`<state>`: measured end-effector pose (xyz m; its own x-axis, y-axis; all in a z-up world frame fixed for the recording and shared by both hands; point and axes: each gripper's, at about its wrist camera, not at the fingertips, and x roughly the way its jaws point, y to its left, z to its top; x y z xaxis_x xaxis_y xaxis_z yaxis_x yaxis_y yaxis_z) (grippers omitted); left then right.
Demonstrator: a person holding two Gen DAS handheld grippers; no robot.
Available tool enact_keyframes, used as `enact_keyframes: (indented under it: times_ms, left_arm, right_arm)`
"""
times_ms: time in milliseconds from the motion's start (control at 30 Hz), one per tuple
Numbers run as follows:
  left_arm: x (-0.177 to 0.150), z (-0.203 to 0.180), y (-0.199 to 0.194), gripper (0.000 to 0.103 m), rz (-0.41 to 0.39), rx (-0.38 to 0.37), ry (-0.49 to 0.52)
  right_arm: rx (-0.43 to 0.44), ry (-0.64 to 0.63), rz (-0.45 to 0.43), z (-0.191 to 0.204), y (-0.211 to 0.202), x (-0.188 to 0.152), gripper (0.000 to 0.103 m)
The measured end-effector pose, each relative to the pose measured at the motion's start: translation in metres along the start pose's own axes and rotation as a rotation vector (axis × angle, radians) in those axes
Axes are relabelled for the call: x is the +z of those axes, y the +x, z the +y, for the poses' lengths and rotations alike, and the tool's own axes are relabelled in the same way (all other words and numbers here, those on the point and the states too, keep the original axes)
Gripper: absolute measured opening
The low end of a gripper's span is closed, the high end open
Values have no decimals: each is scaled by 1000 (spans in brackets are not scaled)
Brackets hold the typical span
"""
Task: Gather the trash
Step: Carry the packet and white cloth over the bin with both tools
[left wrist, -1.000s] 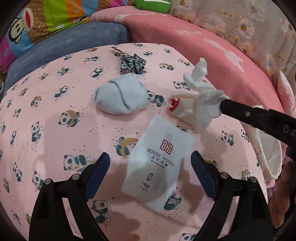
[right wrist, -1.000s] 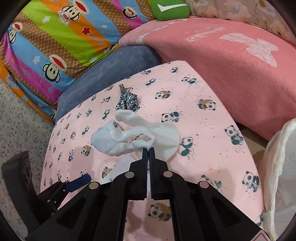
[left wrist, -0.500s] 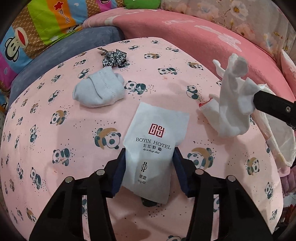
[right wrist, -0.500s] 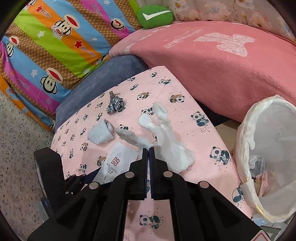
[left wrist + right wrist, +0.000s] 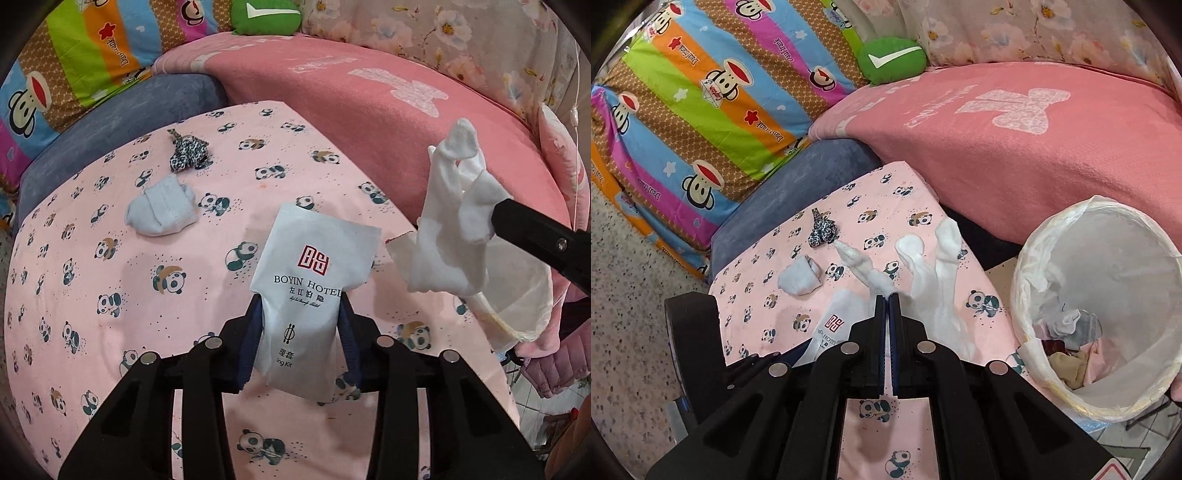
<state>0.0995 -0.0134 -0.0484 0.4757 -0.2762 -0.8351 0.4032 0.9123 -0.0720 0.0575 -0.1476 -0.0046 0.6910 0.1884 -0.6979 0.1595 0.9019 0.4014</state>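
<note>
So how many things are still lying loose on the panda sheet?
2: a pale rolled sock mid-sheet, and a black-and-white patterned scrap beyond it near the blue cushion. The tongs may hide more.

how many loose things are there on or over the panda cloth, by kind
White tissue, shut in the right gripper: 1
Hotel packet, shut in the left gripper: 1
Pale sock bundle on the panda cloth: 1
Black-and-white patterned scrap: 1
Total: 4
</note>
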Motion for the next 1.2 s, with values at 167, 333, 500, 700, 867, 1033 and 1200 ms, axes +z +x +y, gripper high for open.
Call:
enact_keyframes:
  times_ms: [167,333,500,700,867,1033,1200]
  left_arm:
    - [7,-31,-15,38,-30,-8,41]
    - [12,-62,-24,38,-50,-31,88]
    - [16,-91,-26,38,-47,-74,120]
    - [21,-126,-24,38,-39,-108,176]
    - [26,-150,-16,38,-24,-128,198]
    - [31,-170,-9,38,-8,-146,214]
    - [34,-188,-3,38,0,-157,234]
  right_arm:
    - [-8,28,-44,-17,-27,1,4]
    - [-27,75,-93,-45,-57,0,4]
    - [-47,115,-129,-74,-80,1,4]
    - [-75,181,-170,-114,-105,-2,4]
    - [-93,213,-183,-139,-115,-2,4]
    - [-116,240,-191,-163,-126,-4,4]
    - [-125,258,-193,-176,-128,-4,4]
